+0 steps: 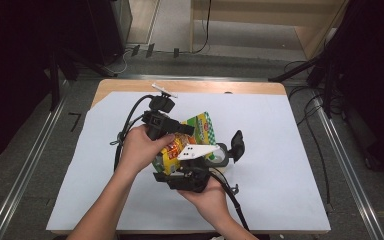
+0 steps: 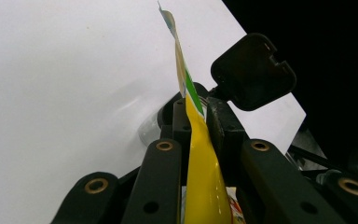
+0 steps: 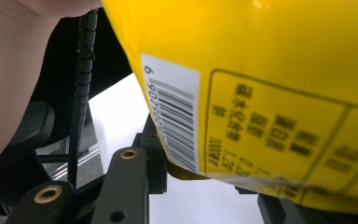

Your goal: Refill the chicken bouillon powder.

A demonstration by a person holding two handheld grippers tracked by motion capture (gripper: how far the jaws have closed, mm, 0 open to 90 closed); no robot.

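Nearest me, my right hand-held gripper (image 1: 192, 172) is clamped on the lower edge of the yellow snack bag (image 1: 187, 142). Beyond it, my left hand-held gripper (image 1: 180, 131) pinches the bag edge-on, lifted above the white desk (image 1: 280, 150).

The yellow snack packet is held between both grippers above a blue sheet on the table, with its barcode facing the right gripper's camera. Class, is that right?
Not quite: the sheet is white, not blue, as the high view shows. The rest stands: the yellow snack packet is held by the left gripper and the right gripper, and the barcode faces the camera in the right gripper view.
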